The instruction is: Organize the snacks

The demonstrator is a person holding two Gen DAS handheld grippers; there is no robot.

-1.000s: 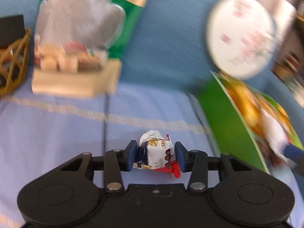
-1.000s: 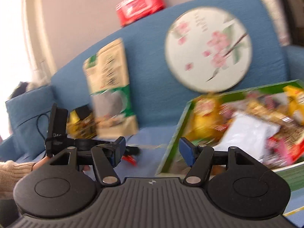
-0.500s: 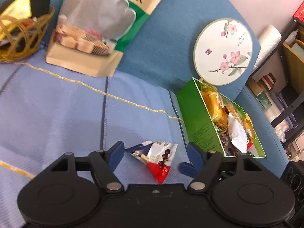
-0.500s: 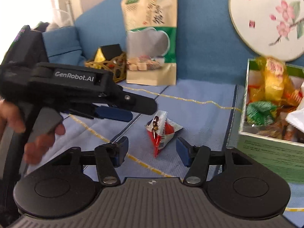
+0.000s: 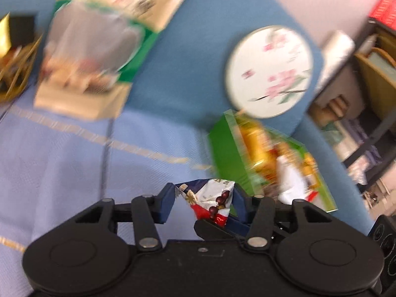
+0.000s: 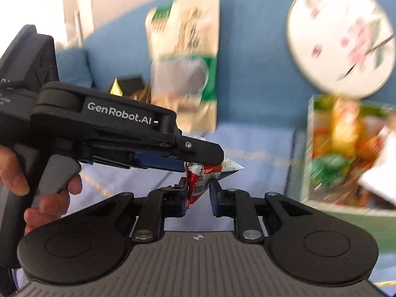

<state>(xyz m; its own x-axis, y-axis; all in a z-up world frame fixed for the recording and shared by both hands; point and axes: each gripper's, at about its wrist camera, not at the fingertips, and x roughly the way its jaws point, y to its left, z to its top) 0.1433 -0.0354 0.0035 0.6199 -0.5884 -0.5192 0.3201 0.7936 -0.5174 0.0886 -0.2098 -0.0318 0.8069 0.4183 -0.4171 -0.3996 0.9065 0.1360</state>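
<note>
My right gripper [image 6: 198, 195] has just closed and is pinching the red end of the small snack packet [image 6: 201, 177], held above the blue sofa seat [image 6: 259, 173]. My left gripper [image 5: 204, 203] has the packet's white end between its part-spread fingers, closing in; whether those pads press, I cannot tell. For a clean handover, I should keep the right pinch firm, let the left release fully, then carry the packet to the green snack box [image 6: 346, 212] nearby. "GenRobot.AI" reads on the left gripper's side; the packet's print is too small to read.
</note>
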